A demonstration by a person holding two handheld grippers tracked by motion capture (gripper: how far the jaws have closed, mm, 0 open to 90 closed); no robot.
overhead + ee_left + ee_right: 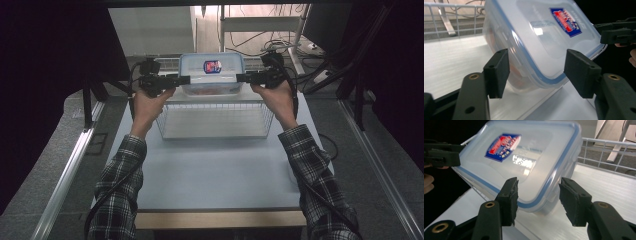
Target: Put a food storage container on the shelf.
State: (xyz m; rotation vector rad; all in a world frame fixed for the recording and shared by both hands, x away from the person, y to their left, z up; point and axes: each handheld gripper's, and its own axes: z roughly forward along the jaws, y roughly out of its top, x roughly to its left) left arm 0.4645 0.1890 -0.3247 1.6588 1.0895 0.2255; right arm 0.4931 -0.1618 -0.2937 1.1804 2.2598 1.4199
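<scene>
Here a clear plastic food container with a blue-sealed lid and a red-and-blue label sits at the far end of a white wire basket on the table. The left gripper and right gripper flank its two short ends. Both pairs of jaws stand partly open, pads clear of the container's corners, gripping nothing.

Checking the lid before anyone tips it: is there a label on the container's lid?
Yes, a red and blue label sits on the clear container lid.
</scene>
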